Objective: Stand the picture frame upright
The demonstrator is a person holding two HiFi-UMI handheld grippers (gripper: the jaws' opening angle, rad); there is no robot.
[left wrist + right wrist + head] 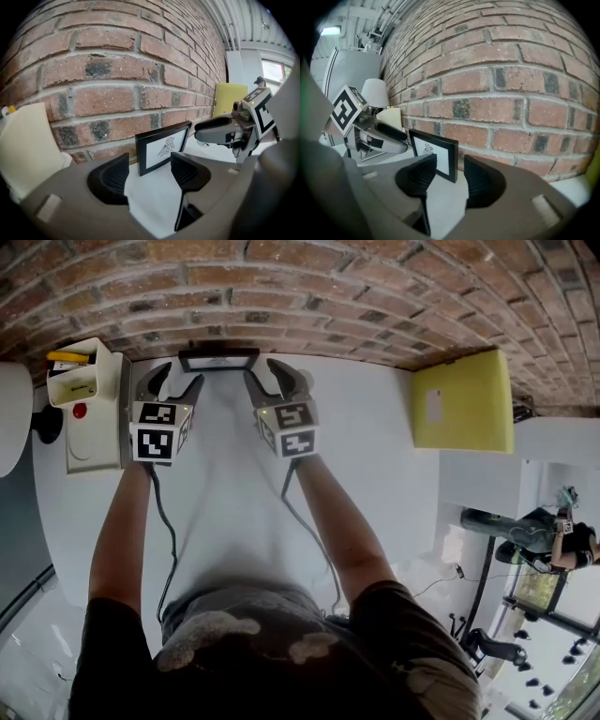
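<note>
**Frame already upright; both tongs off it**

The frame stands on its lower edge at the far side of the white table, at 12 o'clock from the person, just in front of the brick wall. Both gripper views show it erect, its black border whole and the printed face turned toward the person. Whether a back strut props it or it leans on the bricks cannot be told.

The left gripper sits near the frame's left end, at about 7 o'clock from it. Its jaws stand wide apart with only bare table between the pads; the frame lies beyond the tips, untouched. The right gripper sits at about 5 o'clock from the frame, near its right end. Its jaws are parted rather less, and they too hold nothing: the frame's right edge shows through the gap but lies past the pads, clear of them.

Judged from this, the main step looks done: the frame bears itself with neither tong on it. What seems left is to draw both grippers away without nudging it, and to see that it stays put.

Further out, a cream box sits at 9 o'clock from the frame, and a yellow board at 3 o'clock, well apart from it.
</note>
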